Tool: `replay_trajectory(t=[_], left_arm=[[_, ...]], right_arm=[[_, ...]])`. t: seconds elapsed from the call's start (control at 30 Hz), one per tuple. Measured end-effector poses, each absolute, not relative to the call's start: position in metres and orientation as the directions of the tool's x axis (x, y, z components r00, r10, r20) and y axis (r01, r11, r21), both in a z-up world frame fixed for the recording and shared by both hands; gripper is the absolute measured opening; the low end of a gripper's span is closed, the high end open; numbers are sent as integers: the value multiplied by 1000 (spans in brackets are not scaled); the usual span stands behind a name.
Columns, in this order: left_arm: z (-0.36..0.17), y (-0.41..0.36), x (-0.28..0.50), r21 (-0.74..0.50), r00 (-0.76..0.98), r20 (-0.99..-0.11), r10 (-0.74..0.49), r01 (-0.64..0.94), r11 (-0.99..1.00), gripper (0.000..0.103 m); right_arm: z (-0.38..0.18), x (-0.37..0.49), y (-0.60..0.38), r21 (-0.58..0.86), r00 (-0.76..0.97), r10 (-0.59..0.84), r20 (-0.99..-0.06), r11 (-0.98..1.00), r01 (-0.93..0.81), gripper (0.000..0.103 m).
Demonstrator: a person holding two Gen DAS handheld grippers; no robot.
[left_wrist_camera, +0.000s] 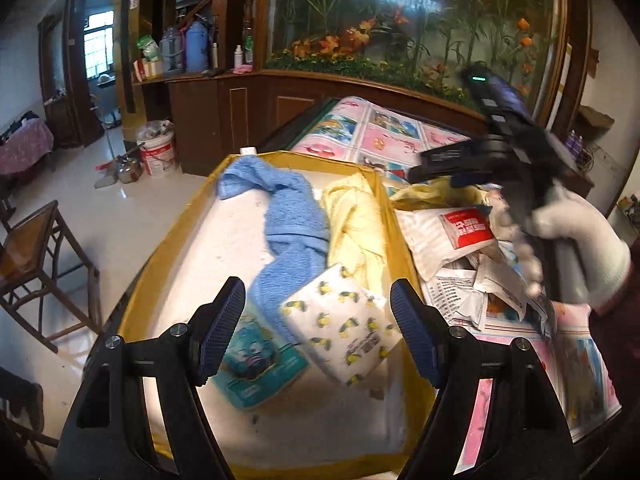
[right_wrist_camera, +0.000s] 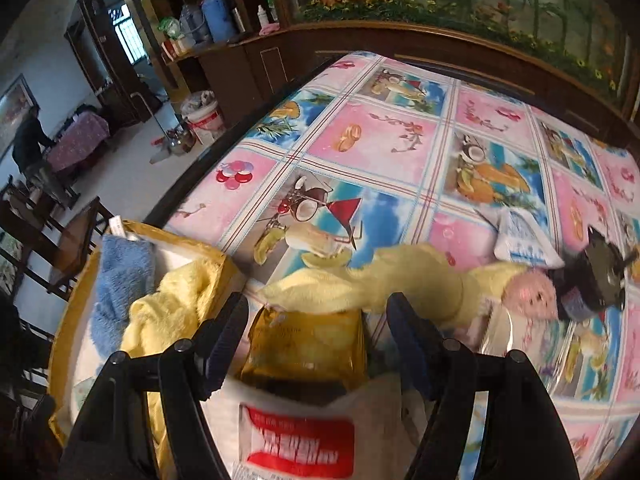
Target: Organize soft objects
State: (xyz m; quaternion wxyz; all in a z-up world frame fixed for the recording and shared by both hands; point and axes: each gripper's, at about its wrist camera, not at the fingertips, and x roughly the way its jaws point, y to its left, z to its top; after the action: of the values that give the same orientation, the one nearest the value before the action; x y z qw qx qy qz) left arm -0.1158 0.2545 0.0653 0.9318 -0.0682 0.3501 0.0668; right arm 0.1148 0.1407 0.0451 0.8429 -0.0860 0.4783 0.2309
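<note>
A yellow-walled box (left_wrist_camera: 176, 224) holds a blue towel (left_wrist_camera: 288, 220), a pale yellow cloth (left_wrist_camera: 356, 220), a white tissue pack with yellow prints (left_wrist_camera: 344, 328) and a teal pack (left_wrist_camera: 256, 360). My left gripper (left_wrist_camera: 318, 328) is open and empty above the two packs. My right gripper (right_wrist_camera: 316, 336) is open over a pile beside the box: a white bag with a red label (right_wrist_camera: 300, 436), a yellow packet (right_wrist_camera: 308, 344) and a yellow plush toy with a pink face (right_wrist_camera: 420, 280). The right gripper also shows in the left wrist view (left_wrist_camera: 424, 168), held by a gloved hand.
The table carries a pink and blue picture-print cloth (right_wrist_camera: 400, 132). A white pouch (right_wrist_camera: 520, 236) and a dark object (right_wrist_camera: 600, 276) lie at the right. Crumpled newspaper (left_wrist_camera: 468, 292) lies beside the box. A wooden chair (left_wrist_camera: 36, 264) and a white bucket (left_wrist_camera: 158, 152) stand on the floor.
</note>
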Motion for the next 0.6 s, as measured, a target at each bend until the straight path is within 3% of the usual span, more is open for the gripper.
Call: replay_trajectory(t=[0.23,0.33,0.4,0.6], left_arm=[[52,229,-87,-42,732,-676,82,-149,988,76],[50,223,-78,-43,723,-686,81,-152,987,76],[53,221,-79,-68,731,-679,59,-143,987,76],[72,227,-87,-102,786,-612,89,-190,977,76]], right_arm=[[11,94,149,-85,406,164,-899,844,-529,72],[5,77,119,-52,395,183,-901,856,-514,81],[8,62,100,-131,457,133,-880,856,-500,81],[10,24,36,-102,456,144,-878,875,-473,82]])
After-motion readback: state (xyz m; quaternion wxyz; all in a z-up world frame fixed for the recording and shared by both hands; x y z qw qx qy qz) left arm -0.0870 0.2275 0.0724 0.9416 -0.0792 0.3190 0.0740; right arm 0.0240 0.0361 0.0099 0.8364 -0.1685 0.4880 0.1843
